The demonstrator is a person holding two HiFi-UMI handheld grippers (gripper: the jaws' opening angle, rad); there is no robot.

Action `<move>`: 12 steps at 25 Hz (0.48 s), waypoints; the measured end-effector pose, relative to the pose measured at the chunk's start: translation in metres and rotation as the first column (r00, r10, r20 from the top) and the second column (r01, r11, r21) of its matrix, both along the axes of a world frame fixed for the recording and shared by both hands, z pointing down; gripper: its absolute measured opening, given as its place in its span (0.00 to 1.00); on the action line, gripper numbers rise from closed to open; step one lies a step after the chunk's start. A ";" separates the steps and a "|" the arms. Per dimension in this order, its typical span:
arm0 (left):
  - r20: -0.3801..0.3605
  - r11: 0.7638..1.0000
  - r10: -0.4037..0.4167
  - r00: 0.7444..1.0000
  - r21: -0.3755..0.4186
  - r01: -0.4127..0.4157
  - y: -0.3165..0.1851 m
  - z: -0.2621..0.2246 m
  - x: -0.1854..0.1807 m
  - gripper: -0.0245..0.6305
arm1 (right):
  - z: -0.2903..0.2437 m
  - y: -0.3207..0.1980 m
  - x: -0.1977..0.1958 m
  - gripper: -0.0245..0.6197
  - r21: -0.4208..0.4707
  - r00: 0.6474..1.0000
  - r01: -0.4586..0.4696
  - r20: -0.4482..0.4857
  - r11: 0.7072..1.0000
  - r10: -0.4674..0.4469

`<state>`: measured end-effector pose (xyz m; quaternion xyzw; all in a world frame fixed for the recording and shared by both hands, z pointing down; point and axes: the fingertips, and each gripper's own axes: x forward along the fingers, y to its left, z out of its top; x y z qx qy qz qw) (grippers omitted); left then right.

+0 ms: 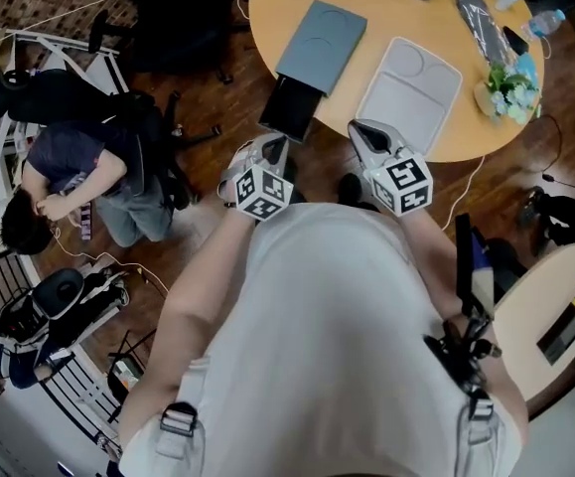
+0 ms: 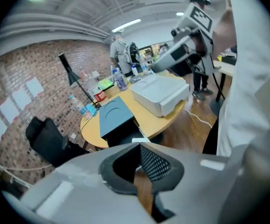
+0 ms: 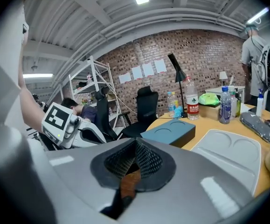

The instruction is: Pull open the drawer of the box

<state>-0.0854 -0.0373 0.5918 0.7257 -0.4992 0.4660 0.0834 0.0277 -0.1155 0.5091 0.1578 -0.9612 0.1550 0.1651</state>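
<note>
The box [image 1: 322,44] has its drawer [image 1: 289,109] just beyond the left gripper [image 1: 273,149] fingers.

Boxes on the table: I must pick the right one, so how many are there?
2. A blue box on the left, its black drawer sticking out; a grey box right of it. Far clutter may hide more.

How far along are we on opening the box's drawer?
Done: the black drawer sticks out of the blue box, past the table edge. In hand: nothing; left tool and right tool are shut, empty, held near the body. Left: apparently nothing.
</note>
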 end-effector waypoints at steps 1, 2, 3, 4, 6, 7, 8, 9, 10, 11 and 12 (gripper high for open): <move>-0.051 0.999 -0.042 0.998 0.014 0.042 0.001 -0.004 0.007 0.05 | -0.002 0.001 0.002 0.05 0.007 1.000 0.018 0.003 1.000 -0.018; -0.102 0.996 -0.082 0.991 0.028 0.085 0.000 -0.009 0.013 0.05 | -0.004 0.000 0.003 0.05 0.016 0.999 0.038 0.006 0.999 -0.038; -0.152 0.992 -0.115 0.982 0.041 0.123 -0.001 -0.015 0.019 0.05 | -0.006 -0.001 0.004 0.05 0.024 0.998 0.056 0.011 0.998 -0.057; -0.199 0.987 -0.139 0.970 0.056 0.153 -0.001 -0.022 0.025 0.05 | -0.008 -0.001 0.005 0.05 0.030 0.997 0.070 0.016 0.997 -0.071; -0.272 0.977 -0.157 0.949 0.100 0.190 -0.004 -0.043 0.035 0.05 | -0.014 -0.001 0.006 0.05 0.039 0.996 0.088 0.024 0.995 -0.089; -0.302 0.971 -0.156 0.941 0.128 0.202 -0.007 -0.056 0.039 0.05 | -0.016 -0.002 0.007 0.05 0.045 0.995 0.096 0.026 0.994 -0.097; -0.330 0.965 -0.150 0.932 0.154 0.210 -0.009 -0.068 0.044 0.05 | -0.018 -0.002 0.008 0.05 0.049 0.994 0.101 0.027 0.994 -0.103; -0.362 0.960 -0.144 0.921 0.175 0.218 -0.009 -0.078 0.047 0.05 | -0.020 -0.001 0.008 0.05 0.052 0.994 0.104 0.030 0.993 -0.105; -0.398 0.955 -0.135 0.907 0.191 0.226 -0.008 -0.086 0.050 0.05 | -0.022 0.002 0.008 0.05 0.052 0.994 0.103 0.035 0.993 -0.105; -0.438 0.951 -0.123 0.890 0.204 0.232 -0.005 -0.092 0.051 0.05 | -0.026 0.005 0.008 0.05 0.050 0.994 0.102 0.045 0.993 -0.104; -0.481 0.947 -0.107 0.870 0.216 0.236 -0.002 -0.099 0.053 0.05 | -0.031 0.009 0.006 0.05 0.047 0.993 0.103 0.059 0.994 -0.106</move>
